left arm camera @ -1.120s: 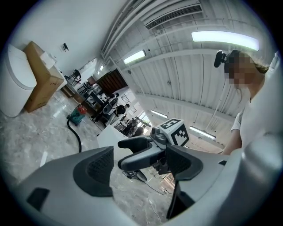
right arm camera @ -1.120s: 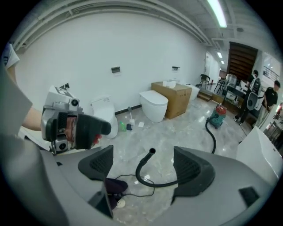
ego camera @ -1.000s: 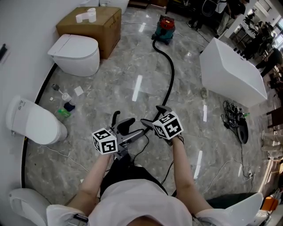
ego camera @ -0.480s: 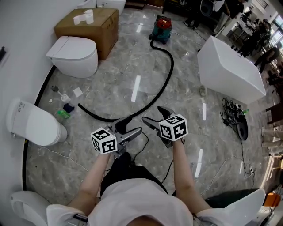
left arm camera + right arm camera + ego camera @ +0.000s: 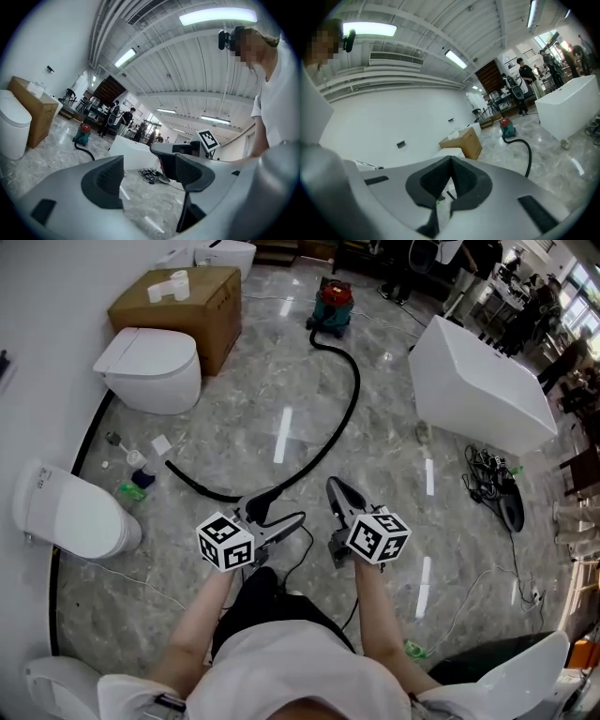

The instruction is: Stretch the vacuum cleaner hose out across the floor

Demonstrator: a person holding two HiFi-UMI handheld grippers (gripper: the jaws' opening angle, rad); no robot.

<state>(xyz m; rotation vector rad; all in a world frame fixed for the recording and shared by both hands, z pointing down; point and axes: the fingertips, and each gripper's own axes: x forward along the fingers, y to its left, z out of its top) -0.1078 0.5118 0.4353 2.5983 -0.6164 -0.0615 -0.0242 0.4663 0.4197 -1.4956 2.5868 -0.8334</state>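
Right hand-held gripper (image 5: 335,487) has just closed, empty; left hand-held gripper (image 5: 277,506) gapes wide, empty, and we lose a stretch of hose (image 5: 353,395) behind it.

The floor (image 5: 234,418) is glossy grey marble with pale veining. Across it curves a black vacuum hose (image 5: 355,395), running from a vacuum cleaner (image 5: 331,298) with a red top and a teal body. The cardboard box (image 5: 192,306) is brown. The toilet (image 5: 150,367) beside it and the bathtub (image 5: 478,390) are white. The left tongs (image 5: 284,505) and right tongs (image 5: 334,486) are light grey with black textured pads. Their marker cubes (image 5: 225,542) are white, printed with black square patterns. A green bottle (image 5: 131,491) lies near the black skirting strip (image 5: 88,432).
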